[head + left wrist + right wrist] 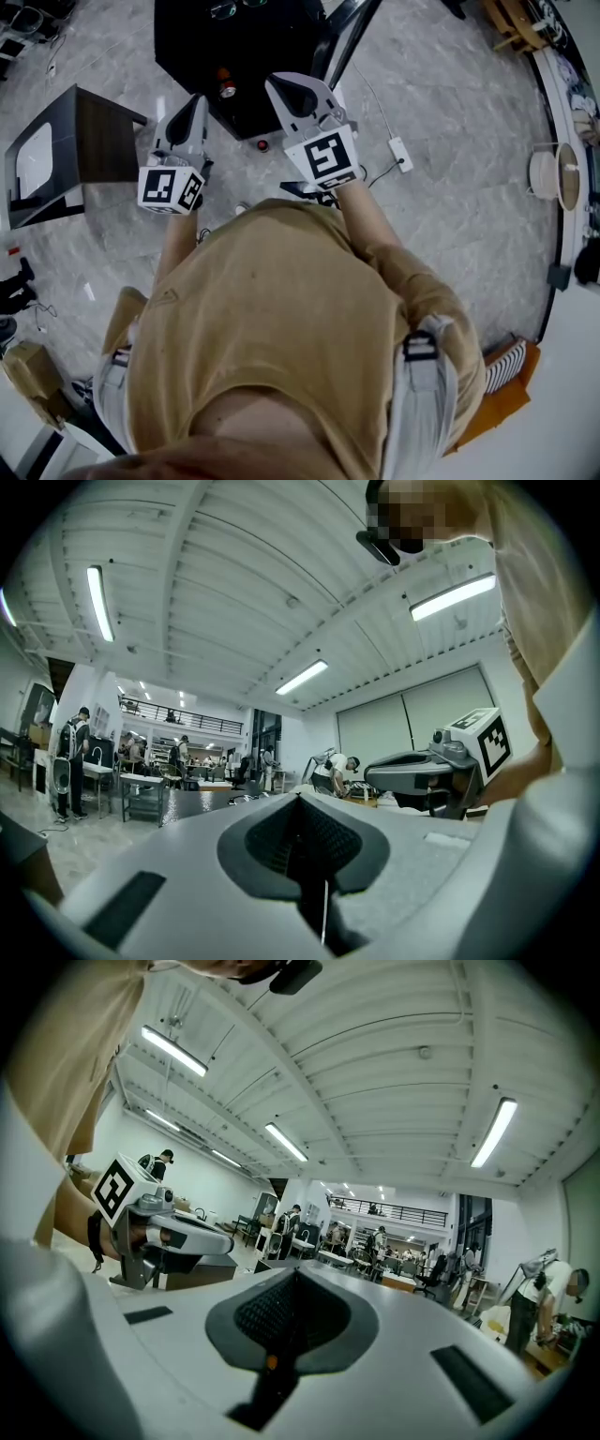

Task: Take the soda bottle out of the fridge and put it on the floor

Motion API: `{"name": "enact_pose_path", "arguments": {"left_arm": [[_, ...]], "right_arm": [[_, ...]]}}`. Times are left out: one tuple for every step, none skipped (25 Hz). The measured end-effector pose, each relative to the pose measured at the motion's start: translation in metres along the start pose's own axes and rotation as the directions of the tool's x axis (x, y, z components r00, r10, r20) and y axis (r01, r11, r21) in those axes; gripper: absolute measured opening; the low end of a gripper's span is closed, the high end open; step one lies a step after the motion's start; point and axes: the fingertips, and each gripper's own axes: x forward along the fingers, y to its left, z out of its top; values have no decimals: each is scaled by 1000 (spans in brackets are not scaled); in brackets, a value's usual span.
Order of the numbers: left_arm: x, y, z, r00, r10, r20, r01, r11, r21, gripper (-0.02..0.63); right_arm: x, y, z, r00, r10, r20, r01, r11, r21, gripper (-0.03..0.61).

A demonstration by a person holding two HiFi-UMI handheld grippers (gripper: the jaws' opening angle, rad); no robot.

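Observation:
No soda bottle shows in any view. A dark box-like cabinet with a pale front panel stands on the floor at the left; I cannot tell whether it is the fridge. My left gripper is held level in front of the person's chest, jaws closed together with nothing between them. My right gripper is beside it, a little further forward, and its jaws also meet with nothing held. Each gripper appears in the other's view: the right gripper and the left gripper.
A black platform stands just ahead of the grippers, with a small red-capped object on it. A white cable and adapter lie on the grey marble floor. Shelving lines the right wall. People and tables stand far off.

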Motion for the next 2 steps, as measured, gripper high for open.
{"name": "enact_pose_path", "arguments": {"left_arm": [[-1,1,1,1000,-3,-1,3,1000,1,2],[-1,1,1,1000,-5,-2,6,1000,2,2]], "right_arm": [[0,0,0,1000,-5,-2,5,1000,-12,0],[0,0,0,1000,-10,-3,10,1000,-24,0]]}}
